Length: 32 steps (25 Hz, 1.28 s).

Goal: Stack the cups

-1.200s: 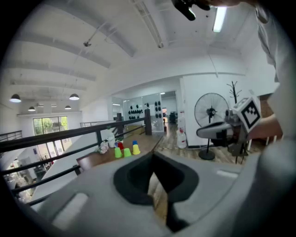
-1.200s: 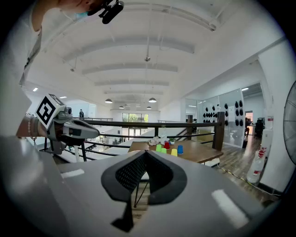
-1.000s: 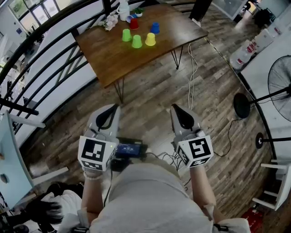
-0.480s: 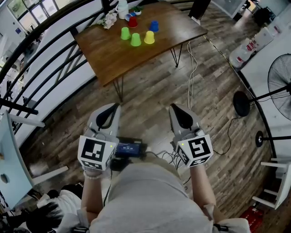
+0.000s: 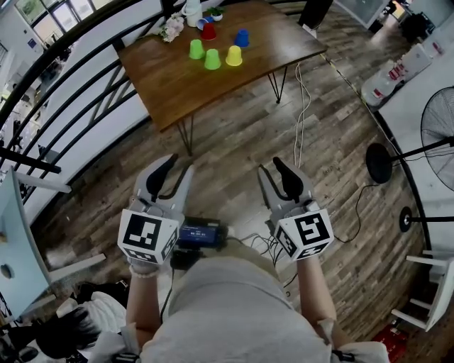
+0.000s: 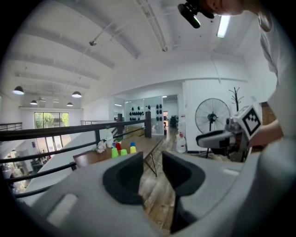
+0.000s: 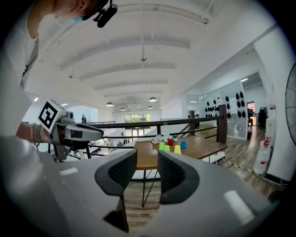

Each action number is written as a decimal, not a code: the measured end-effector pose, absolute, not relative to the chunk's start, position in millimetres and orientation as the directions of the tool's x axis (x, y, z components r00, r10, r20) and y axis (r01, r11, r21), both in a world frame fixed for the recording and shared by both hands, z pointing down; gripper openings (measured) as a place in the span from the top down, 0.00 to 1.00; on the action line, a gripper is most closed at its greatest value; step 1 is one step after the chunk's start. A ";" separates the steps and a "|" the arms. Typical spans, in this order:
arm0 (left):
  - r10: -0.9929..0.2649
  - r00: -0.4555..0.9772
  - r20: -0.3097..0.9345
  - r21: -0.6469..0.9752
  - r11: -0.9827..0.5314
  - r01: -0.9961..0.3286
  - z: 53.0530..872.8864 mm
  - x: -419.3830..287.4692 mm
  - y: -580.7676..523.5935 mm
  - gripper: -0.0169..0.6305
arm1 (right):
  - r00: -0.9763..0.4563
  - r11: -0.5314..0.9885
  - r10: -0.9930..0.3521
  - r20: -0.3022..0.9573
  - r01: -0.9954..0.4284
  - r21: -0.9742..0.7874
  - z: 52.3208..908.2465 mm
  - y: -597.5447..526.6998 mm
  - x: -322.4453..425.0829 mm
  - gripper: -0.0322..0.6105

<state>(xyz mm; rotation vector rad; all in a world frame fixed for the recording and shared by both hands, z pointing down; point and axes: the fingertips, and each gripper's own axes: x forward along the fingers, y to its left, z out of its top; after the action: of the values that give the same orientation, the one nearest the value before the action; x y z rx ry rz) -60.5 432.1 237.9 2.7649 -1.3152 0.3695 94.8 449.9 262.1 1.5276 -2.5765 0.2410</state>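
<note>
1. Left gripper (image 5: 180, 164): jaws apart, just opening, nothing between them.
2. Right gripper (image 5: 270, 167): jaws likewise apart, just opening, empty.
3. Cups (image 5: 212, 59) stood on the worktop (image 5: 177, 85), upper centre, well apart from both grippers.

counter (image 5: 184, 85): brown wood, thin black legs | white bottle (image 5: 192, 13), pale flowers (image 5: 170, 28): at counter's far edge | black railing (image 5: 78, 92): left of counter | plank floor (image 5: 234, 149): white cable (image 5: 303, 106) trailing past counter's right legs | standing fan (image 5: 441, 127): right edge | black device with lit screen (image 5: 201, 233): low centre
</note>
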 end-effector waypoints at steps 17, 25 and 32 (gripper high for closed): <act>-0.753 0.620 0.221 -0.034 -0.641 -0.767 246.9 -29.4 397.9 0.79 | -0.459 0.453 -0.866 0.198 -0.888 -0.076 282.9 422.1 134.3 0.74; -0.723 0.652 0.229 -0.057 -0.678 -0.733 258.8 -15.5 318.5 0.79 | -0.442 0.445 -0.870 0.220 -0.895 -0.039 295.0 353.3 147.6 0.74; -0.699 0.670 0.251 -0.047 -0.700 -0.713 259.8 -13.4 218.3 0.79 | -0.421 0.419 -0.879 0.225 -0.906 -0.056 289.4 253.8 148.5 0.74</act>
<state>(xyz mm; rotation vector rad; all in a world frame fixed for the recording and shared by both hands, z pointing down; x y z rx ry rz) -13.4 218.3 259.8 2.8201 -1.1930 0.3876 148.5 253.8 289.4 1.5914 -2.5074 0.2528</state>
